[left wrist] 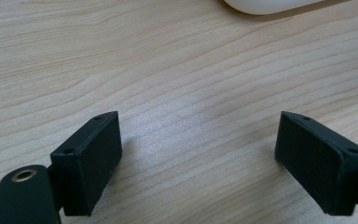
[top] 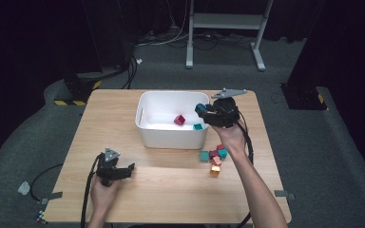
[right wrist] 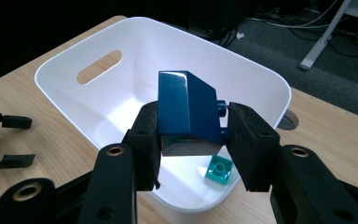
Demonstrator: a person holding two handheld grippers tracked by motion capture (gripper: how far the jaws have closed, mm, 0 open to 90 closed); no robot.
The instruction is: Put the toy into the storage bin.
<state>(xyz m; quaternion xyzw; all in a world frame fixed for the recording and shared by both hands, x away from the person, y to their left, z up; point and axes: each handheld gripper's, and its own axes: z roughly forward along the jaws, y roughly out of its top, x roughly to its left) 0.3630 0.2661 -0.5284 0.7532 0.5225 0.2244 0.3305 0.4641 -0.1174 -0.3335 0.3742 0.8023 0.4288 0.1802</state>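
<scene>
The white bin [top: 171, 135] stands at the middle of the wooden table [top: 104, 118], and everything here sits in relation to it. The right gripper [right wrist: 193, 123] hangs over the bin's right rim, its jaws clamped on a dark blue block [right wrist: 186, 109] that is held above the bin's open inside (the block's studs point sideways toward one jaw). Down on the bin's floor lie a small teal block [right wrist: 219, 171] near the right wall and a magenta block [top: 179, 119] closer to the middle. Outside the bin, just off its front right corner, a small cluster of coloured blocks [top: 214, 157] rests on the table. The left gripper [left wrist: 198, 154] sits well in front of the bin's left front corner, low over bare wood, its jaws spread wide apart with nothing between them.
</scene>
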